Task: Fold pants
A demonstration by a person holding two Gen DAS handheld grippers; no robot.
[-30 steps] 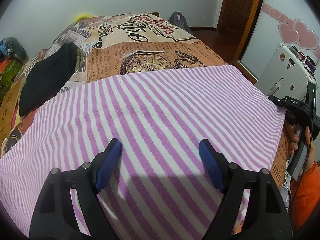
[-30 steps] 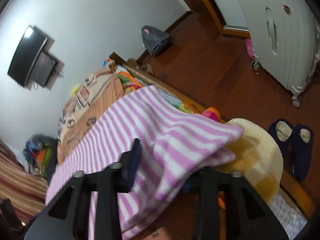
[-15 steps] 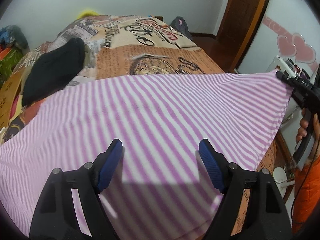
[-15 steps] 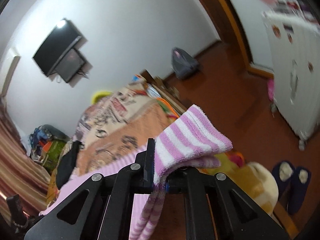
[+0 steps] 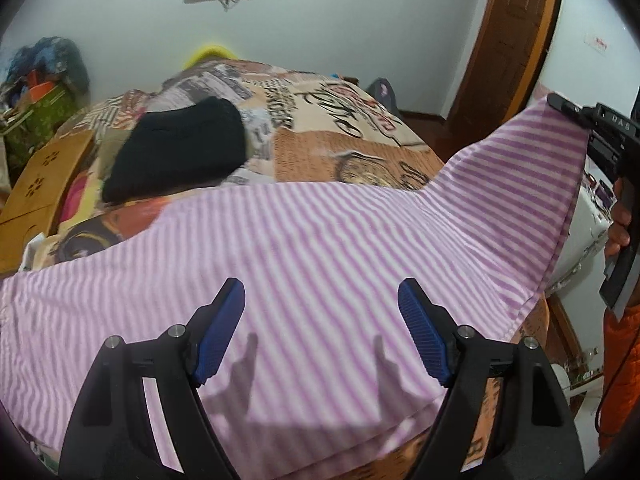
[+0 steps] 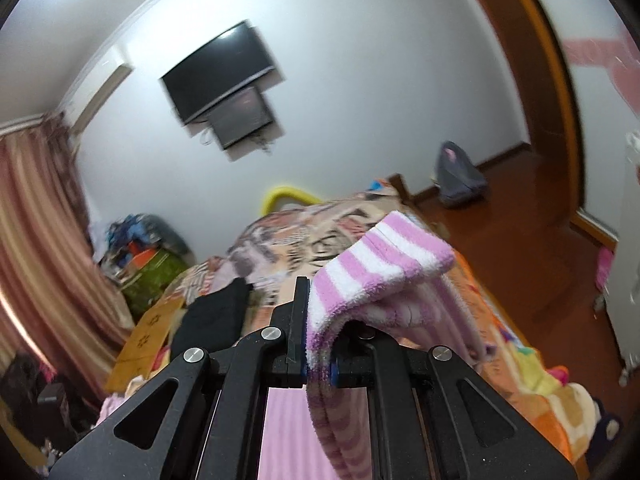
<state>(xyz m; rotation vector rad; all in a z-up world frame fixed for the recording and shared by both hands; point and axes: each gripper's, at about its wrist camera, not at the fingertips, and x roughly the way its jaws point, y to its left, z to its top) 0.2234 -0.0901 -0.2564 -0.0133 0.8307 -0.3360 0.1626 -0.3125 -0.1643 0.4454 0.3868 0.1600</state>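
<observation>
My left gripper (image 5: 320,320) hangs over the pink-and-white striped pants (image 5: 304,256), its blue-padded fingers (image 5: 222,330) spread wide apart with nothing between them; the fabric fills the middle and lower part of the left wrist view, spread across the patterned bedspread (image 5: 320,120), and the fingers' shadows fall on it just below the tips. At the right edge of that frame, one corner of the pants rises off the bed to my right gripper (image 5: 576,114), which pinches it. In the right wrist view, my right gripper (image 6: 318,364) is clamped tight on that corner at frame centre; the fuzzy cloth bulges up and to the right above the jaws and drapes down below them. A black garment (image 5: 180,148) lies on the bedspread in the upper left, apart from the pants.
</observation>
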